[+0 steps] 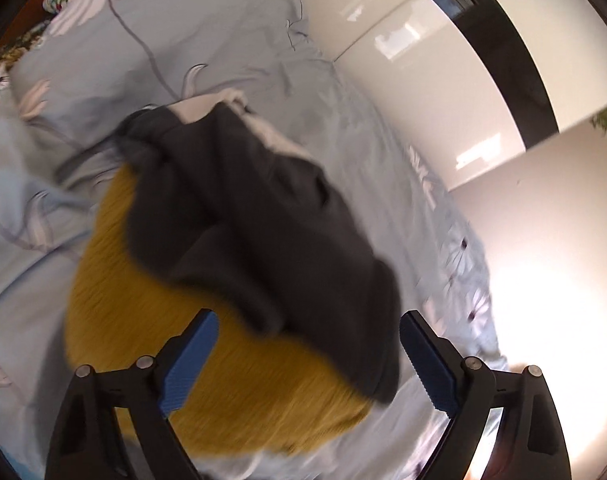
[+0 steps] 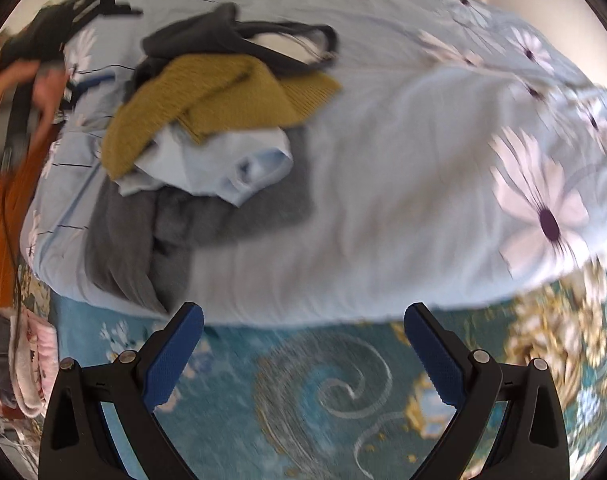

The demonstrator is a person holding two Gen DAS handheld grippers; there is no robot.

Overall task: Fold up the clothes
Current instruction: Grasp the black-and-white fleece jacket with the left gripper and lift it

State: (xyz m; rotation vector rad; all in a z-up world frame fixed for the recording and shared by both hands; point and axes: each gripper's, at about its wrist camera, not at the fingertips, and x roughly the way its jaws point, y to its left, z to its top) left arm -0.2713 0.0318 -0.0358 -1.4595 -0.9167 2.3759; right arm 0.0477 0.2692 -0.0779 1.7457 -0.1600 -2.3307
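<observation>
A pile of clothes lies on a light blue floral quilt [image 2: 383, 184]. In the right wrist view it holds a mustard knit sweater [image 2: 207, 100], a dark grey garment [image 2: 223, 36] behind it, a light blue shirt [image 2: 223, 168] and a grey garment [image 2: 163, 224] in front. In the left wrist view the dark grey garment [image 1: 255, 220] lies over the mustard sweater [image 1: 151, 312]. My left gripper [image 1: 307, 356] is open just above them, holding nothing. My right gripper [image 2: 303, 348] is open and empty, back from the quilt's near edge.
The quilt [image 1: 183, 40] ends at a white wall [image 1: 443, 92] in the left wrist view. A teal patterned bedspread [image 2: 323, 392] lies below the right gripper. The person's hand with the other gripper [image 2: 43, 52] shows at far left. Pink fabric [image 2: 35, 364] lies low left.
</observation>
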